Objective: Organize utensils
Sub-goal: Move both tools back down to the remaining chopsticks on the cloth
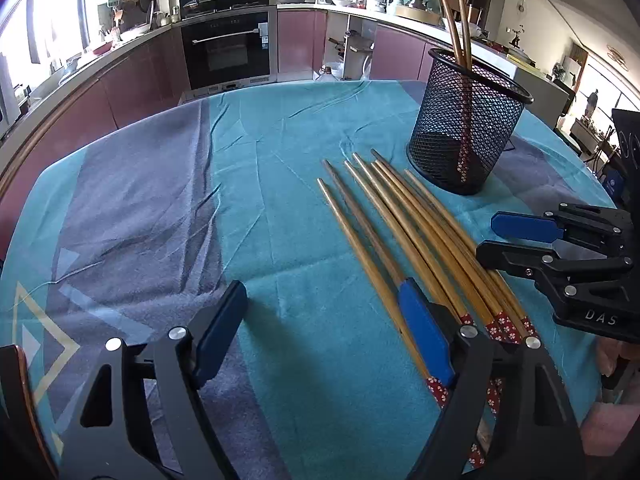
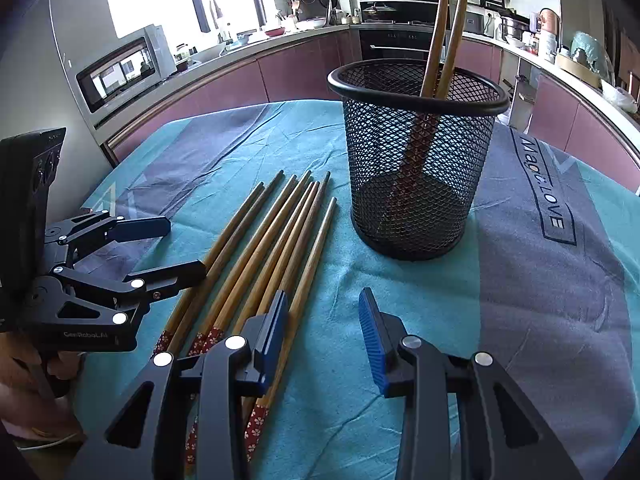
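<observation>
Several wooden chopsticks (image 1: 404,224) with red floral ends lie side by side on the teal tablecloth; they also show in the right wrist view (image 2: 264,240). A black mesh holder (image 1: 468,120) stands upright just beyond their tips, with two chopsticks (image 1: 456,24) leaning inside it; the holder also shows in the right wrist view (image 2: 416,156). My left gripper (image 1: 324,328) is open and empty, its right finger over the leftmost chopsticks. My right gripper (image 2: 324,336) is open and empty, its left finger over the rightmost chopsticks. Each gripper shows in the other's view, the right one (image 1: 508,236) and the left one (image 2: 176,244).
The tablecloth (image 1: 168,200) has grey-purple bands and wrinkles; in the right wrist view a printed band (image 2: 544,196) lies right of the holder. Kitchen counters, an oven (image 1: 228,48) and a microwave (image 2: 124,68) ring the table beyond its far edge.
</observation>
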Action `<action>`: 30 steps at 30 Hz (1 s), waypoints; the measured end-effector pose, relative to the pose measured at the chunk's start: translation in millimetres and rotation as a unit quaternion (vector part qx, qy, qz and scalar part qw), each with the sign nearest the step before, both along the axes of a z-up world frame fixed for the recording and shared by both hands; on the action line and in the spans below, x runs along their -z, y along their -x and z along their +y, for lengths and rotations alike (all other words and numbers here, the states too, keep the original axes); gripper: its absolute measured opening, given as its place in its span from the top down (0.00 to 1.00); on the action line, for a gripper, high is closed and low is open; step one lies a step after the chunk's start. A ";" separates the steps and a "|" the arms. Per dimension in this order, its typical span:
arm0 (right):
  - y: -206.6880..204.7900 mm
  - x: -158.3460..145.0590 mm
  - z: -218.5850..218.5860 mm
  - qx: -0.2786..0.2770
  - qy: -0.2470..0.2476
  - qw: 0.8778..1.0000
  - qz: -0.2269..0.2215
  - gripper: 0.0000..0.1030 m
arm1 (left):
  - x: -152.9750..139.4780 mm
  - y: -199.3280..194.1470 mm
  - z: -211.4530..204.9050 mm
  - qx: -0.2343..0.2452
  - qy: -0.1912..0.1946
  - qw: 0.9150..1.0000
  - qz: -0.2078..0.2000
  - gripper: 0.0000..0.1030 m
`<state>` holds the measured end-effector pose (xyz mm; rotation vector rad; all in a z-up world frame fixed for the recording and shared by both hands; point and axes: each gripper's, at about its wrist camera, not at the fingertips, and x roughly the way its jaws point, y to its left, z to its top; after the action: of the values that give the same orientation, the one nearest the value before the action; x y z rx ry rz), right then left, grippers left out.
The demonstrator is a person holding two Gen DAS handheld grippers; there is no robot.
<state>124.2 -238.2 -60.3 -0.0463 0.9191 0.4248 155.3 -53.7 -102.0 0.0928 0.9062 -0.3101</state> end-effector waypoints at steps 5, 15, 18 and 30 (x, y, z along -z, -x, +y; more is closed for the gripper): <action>-1.1 0.9 2.0 -0.001 0.008 1.000 -0.001 0.67 | 1.3 -1.9 -3.6 0.004 -0.006 1.000 0.000 0.27; -3.2 1.5 7.4 -0.003 0.022 1.000 -0.006 0.69 | 2.7 -4.0 -7.3 0.013 -0.017 1.000 -0.006 0.48; -5.0 1.8 9.9 -0.003 0.025 1.000 -0.006 0.71 | 2.7 -7.2 -6.3 0.012 -0.015 1.000 -0.006 0.57; -14.6 2.3 17.5 -0.007 0.027 1.000 -0.004 0.88 | 2.6 -15.4 3.9 0.004 0.006 1.000 0.000 0.82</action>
<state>138.9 -220.7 -62.6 -0.1040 0.9235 0.4121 170.7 -49.8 -104.6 0.0846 0.9033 -0.3228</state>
